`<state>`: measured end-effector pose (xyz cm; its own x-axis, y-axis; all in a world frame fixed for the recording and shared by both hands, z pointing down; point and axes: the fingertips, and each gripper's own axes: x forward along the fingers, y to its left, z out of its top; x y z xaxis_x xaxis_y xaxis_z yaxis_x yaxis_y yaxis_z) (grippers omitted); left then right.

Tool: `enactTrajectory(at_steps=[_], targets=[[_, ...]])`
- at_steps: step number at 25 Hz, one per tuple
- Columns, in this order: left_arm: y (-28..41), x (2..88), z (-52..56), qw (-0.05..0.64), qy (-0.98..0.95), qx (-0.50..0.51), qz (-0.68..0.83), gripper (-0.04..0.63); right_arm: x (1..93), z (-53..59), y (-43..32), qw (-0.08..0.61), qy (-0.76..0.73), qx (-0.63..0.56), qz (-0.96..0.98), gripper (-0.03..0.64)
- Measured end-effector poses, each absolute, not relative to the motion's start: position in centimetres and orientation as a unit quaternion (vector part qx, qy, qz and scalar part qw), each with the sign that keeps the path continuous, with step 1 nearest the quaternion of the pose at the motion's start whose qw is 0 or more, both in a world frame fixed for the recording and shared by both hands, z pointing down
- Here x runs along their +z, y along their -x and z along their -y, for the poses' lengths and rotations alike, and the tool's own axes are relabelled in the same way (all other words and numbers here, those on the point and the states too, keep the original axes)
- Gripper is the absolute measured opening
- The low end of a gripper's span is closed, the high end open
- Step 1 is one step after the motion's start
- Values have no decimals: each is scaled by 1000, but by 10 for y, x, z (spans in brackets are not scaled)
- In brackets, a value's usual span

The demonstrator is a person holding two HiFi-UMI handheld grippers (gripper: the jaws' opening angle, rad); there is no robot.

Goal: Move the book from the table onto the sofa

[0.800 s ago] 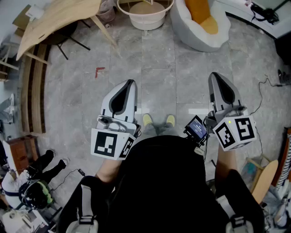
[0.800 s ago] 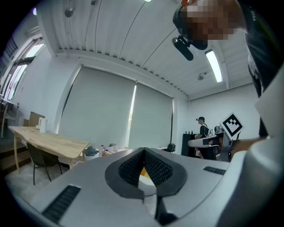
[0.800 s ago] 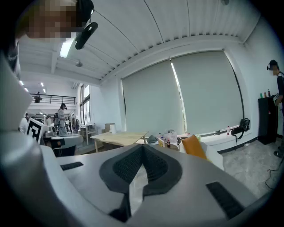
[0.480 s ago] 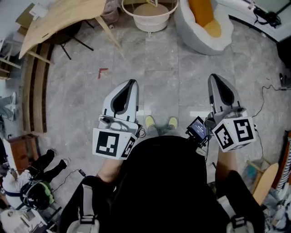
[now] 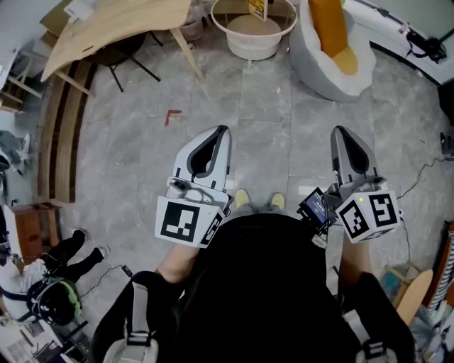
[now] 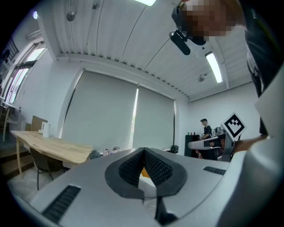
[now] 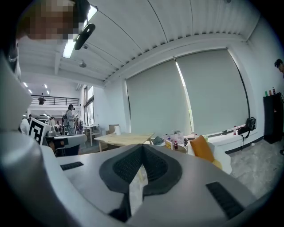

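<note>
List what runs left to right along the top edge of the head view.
light wooden tabletop → round white tub with a tan inside → white rounded sofa seat holding an orange cushion

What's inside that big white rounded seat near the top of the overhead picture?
An orange cushion lies inside the white seat. Whatever is under the cushion is covered, and the seat's far end runs out of the picture.
</note>
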<state>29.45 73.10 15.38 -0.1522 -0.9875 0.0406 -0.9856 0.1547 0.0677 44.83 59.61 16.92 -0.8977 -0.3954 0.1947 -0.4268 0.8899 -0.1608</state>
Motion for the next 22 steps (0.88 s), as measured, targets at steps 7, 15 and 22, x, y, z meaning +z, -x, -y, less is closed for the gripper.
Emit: enactTrajectory(at_steps=[7,15,22], targets=[[-270,152,-747,29,-658,-22,752,6,161,-613,-415,65,-207,87,972,6],[-255,149,-759,21,-667,-28,744,6,160,-628,-396,68,-211,81,972,7],[-253,149,-757,21,-671,-27,741,6,155,-629,-393,70,-212,76,972,7]])
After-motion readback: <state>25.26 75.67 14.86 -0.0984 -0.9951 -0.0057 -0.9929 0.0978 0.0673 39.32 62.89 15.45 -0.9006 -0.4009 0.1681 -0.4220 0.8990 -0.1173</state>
